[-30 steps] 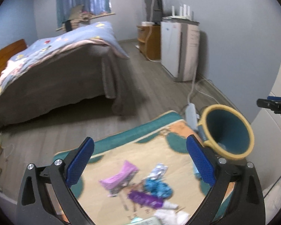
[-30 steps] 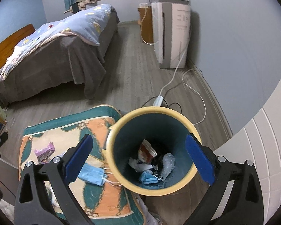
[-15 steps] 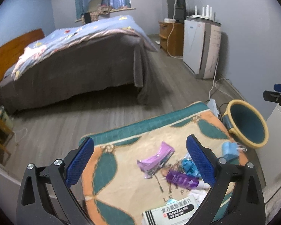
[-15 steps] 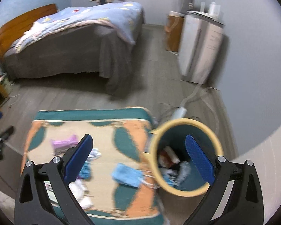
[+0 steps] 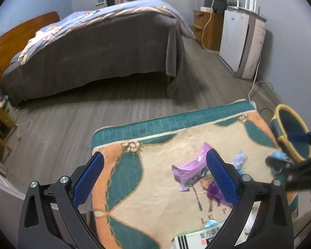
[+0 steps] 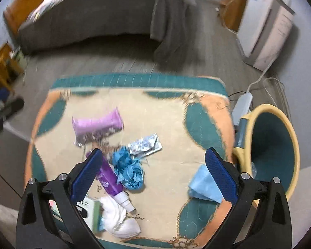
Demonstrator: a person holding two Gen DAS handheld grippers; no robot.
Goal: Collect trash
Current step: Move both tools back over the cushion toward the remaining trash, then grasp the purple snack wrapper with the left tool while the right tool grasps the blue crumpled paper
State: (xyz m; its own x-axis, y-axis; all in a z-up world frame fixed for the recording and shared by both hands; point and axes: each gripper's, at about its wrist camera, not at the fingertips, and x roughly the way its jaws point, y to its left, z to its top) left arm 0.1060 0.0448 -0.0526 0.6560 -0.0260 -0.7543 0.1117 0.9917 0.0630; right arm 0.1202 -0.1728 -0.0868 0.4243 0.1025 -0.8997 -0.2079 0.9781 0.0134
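**Item count, floor area**

Rug [image 6: 176,112]: one, patterned in teal, orange and beige.

Trash bin [image 6: 288,137]: one, yellow rim, teal interior, standing at the rug's right edge.

Loose items on the rug, seven in total:
- Purple snack wrapper [image 6: 97,124]: one.
- Silver foil blister pack [image 6: 146,144]: one.
- Crumpled blue ball [image 6: 128,169]: one; material cannot be told.
- Purple tube with white cap [image 6: 112,183]: one.
- White crumpled tissue [image 6: 120,217]: one.
- Printed box [image 6: 89,209]: one.
- Light blue face mask [image 6: 205,185]: one.

Power strip [image 6: 241,104]: one, on the floor beside the bin.

Bed [image 5: 93,47]: one.
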